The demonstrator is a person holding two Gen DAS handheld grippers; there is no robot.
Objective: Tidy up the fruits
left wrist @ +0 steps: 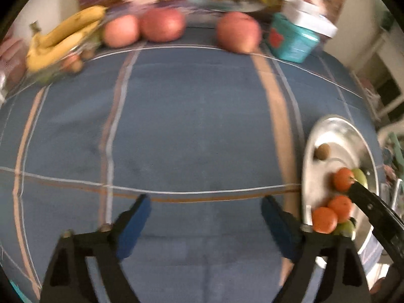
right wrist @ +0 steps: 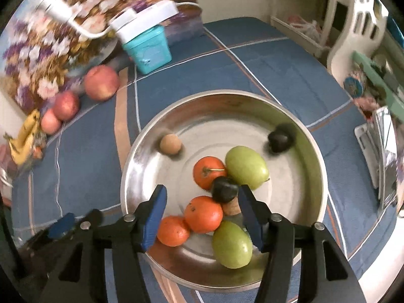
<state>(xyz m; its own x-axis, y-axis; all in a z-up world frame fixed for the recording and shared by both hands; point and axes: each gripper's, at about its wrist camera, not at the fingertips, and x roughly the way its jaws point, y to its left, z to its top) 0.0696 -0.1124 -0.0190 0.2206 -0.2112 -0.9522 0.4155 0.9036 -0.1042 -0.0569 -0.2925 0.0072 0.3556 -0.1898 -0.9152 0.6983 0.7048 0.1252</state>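
A steel bowl (right wrist: pixel 300 136) on the blue checked tablecloth holds three oranges (right wrist: pixel 203 214), two green fruits (right wrist: pixel 246 166), a small tan fruit (right wrist: pixel 171 144) and two dark fruits (right wrist: pixel 280 141). My right gripper (right wrist: pixel 202 203) is open and empty, hovering over the near side of the bowl, above the oranges and a dark fruit (right wrist: pixel 224 189). My left gripper (left wrist: pixel 205 207) is open and empty over bare cloth, left of the bowl (left wrist: pixel 309 156). Three red apples (left wrist: pixel 161 25) and a banana bunch (left wrist: pixel 63 40) lie at the table's far edge.
A teal box (left wrist: pixel 293 39) with a white lid stands at the far right by the apples, also seen in the right wrist view (right wrist: pixel 149 48). A floral panel (right wrist: pixel 50 38) backs the table. White furniture (right wrist: pixel 353 25) stands beyond the table's right side.
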